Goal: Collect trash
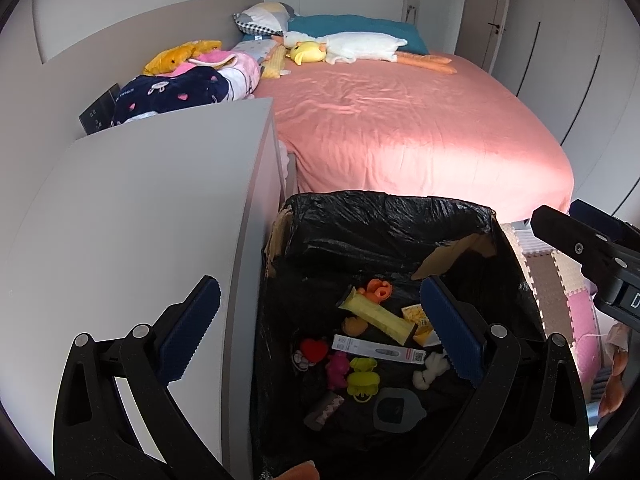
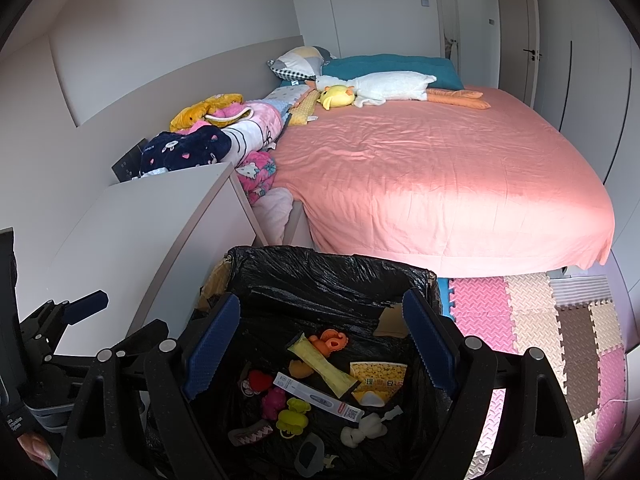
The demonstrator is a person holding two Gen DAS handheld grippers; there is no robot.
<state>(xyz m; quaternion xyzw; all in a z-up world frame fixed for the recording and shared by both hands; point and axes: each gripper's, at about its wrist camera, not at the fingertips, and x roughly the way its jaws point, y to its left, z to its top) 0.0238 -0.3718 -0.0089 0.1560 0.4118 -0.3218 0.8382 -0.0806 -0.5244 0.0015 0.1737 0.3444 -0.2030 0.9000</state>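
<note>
Trash-filled cardboard box lined with black plastic (image 1: 384, 220) at lower centre.
Left gripper (image 1: 320, 320) and right gripper (image 2: 320, 336) hover above, jaws spread, empty.

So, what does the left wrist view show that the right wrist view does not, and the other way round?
Only the left wrist view shows the left gripper from behind, open over the bin, with the right gripper at its right edge.

Only the right wrist view shows the right gripper from behind, also open and empty, the pink cartoon blanket beside the bed, and a wide area of foam floor mats.

Both show the black-lined trash bin with the yellow wrapper, the white box, the pink bed and the white cabinet.
</note>
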